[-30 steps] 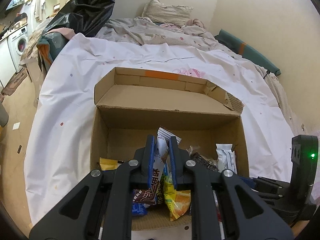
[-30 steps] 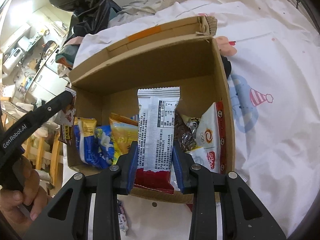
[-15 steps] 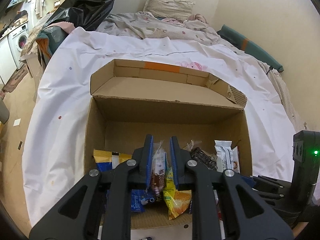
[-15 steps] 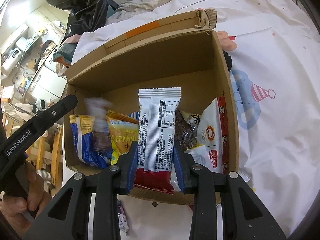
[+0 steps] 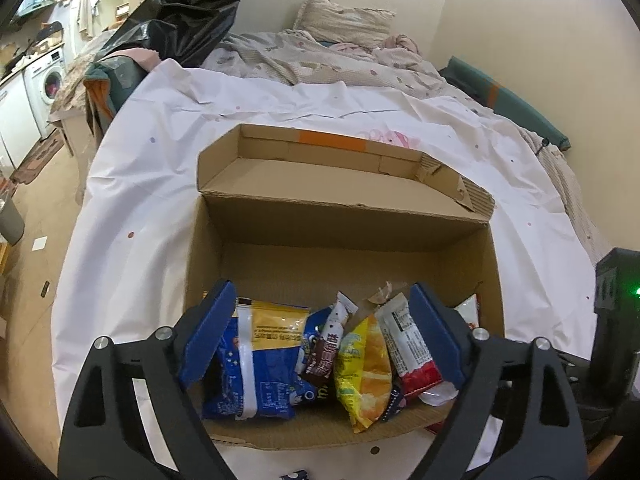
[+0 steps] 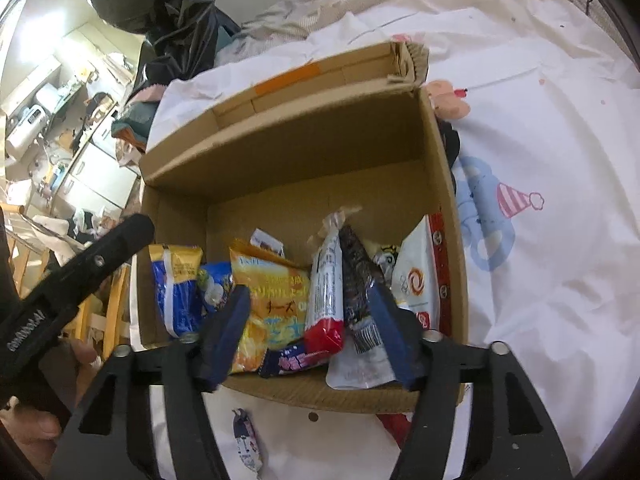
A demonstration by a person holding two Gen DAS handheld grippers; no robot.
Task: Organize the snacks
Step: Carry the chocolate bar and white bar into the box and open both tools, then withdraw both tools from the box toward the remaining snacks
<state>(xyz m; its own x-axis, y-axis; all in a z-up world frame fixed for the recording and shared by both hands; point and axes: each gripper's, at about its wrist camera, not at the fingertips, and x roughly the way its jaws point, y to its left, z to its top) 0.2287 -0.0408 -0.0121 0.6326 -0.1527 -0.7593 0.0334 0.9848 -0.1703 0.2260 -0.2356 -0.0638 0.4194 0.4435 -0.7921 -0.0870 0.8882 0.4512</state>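
Cardboard box [image 5: 490, 280] on bed [image 5: 120, 208], stocked with upright snack packets [image 5: 364, 360]. Left tongs [image 5: 320, 340] and right tongs [image 6: 310, 320] are just spread apart above them; nothing is clamped.

— Matt brown corrugated cardboard box [image 5: 344, 236], rough at torn edges; glossy crinkled plastic snack wrappers [image 5: 256, 364].
— Matt black plastic gripper arms [image 6: 476, 404], blue rubbery pads [image 6: 390, 328]; soft white cloth sheet [image 6: 552, 288].

Plain cream wall [image 5: 500, 20] behind bed; white spotted bedsheet [image 5: 160, 184], beige pillow [image 5: 344, 20], black plastic bag [image 5: 192, 4]. White front-loading washing machine [image 5: 46, 80] far left on tan floor [image 5: 32, 208].
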